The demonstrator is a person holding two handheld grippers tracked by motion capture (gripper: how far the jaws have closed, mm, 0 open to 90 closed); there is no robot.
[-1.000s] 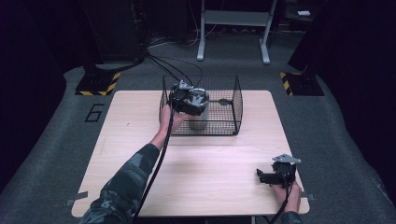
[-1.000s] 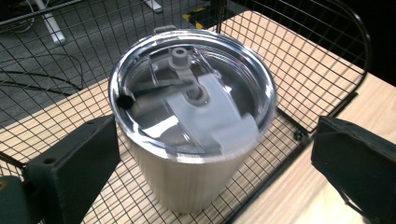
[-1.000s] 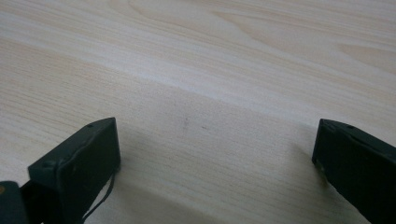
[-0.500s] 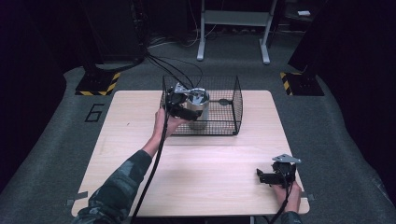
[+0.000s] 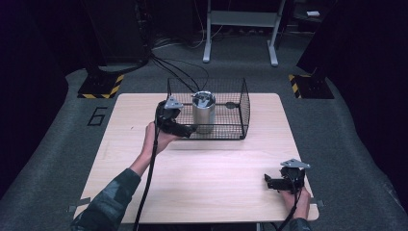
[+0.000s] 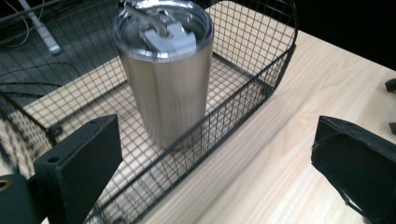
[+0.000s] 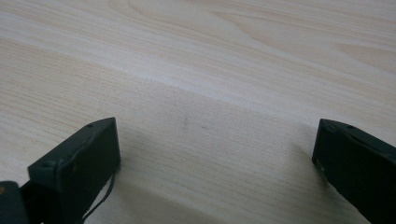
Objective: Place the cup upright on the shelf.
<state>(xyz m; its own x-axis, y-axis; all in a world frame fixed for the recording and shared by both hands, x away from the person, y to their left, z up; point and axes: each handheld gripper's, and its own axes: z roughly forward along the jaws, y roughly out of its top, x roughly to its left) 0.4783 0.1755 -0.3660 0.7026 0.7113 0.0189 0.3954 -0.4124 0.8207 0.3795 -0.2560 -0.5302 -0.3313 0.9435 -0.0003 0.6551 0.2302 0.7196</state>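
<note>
Surface: pale wooden table (image 5: 216, 178), dark room around.
Left gripper (image 5: 185, 129): jaws spread, released, nothing held; left of centre in the high view, just outside the basket's near wall.
Tumbler: brushed steel tumbler with clear lid (image 6: 163, 70), upright inside black wire mesh basket (image 5: 243, 103), left part.
Right gripper (image 5: 270, 182): jaws apart, empty, lower right.
Tip: clear the mesh wall without snagging; leave tumbler upright.

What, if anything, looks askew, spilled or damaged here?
Nothing stands out. The tumbler stands upright with its lid on inside the basket, which sits flat on the table. No spill shows. Both tools are open.
</note>
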